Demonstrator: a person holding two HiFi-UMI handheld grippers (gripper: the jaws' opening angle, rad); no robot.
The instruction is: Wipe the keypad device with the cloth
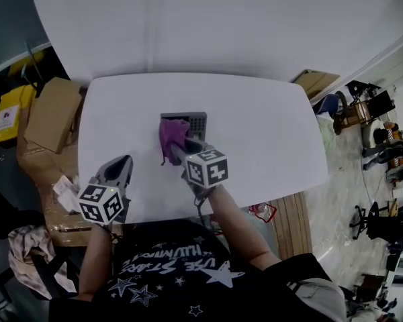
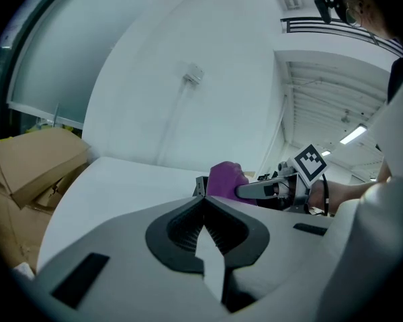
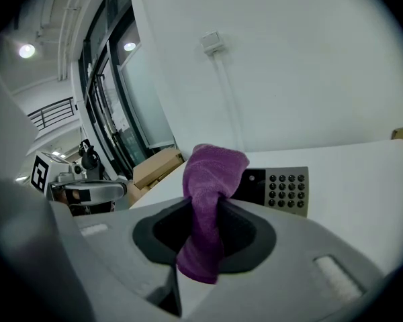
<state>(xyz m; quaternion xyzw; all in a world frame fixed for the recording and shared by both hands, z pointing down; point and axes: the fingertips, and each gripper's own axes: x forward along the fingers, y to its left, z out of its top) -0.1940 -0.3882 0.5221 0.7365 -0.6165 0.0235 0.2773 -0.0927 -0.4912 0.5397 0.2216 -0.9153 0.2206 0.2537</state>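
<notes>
A grey keypad device [image 1: 191, 122] with dark buttons [image 3: 287, 187] lies on the white table [image 1: 269, 139]. A purple cloth [image 1: 170, 137] covers its left part. My right gripper [image 1: 177, 152] is shut on the purple cloth [image 3: 206, 206], which bunches up ahead of the jaws and hangs down behind them. My left gripper [image 1: 119, 168] hovers over the table's near left part, shut with nothing in it, its jaws [image 2: 203, 228] meeting. In the left gripper view the cloth [image 2: 225, 178] and the right gripper [image 2: 272, 188] show beyond it.
Cardboard boxes [image 1: 50, 113] stand left of the table, with a yellow container [image 1: 8, 111] beyond them. A wall [image 1: 221, 19] rises behind the table. Chairs and gear [image 1: 379, 146] crowd the floor at the right.
</notes>
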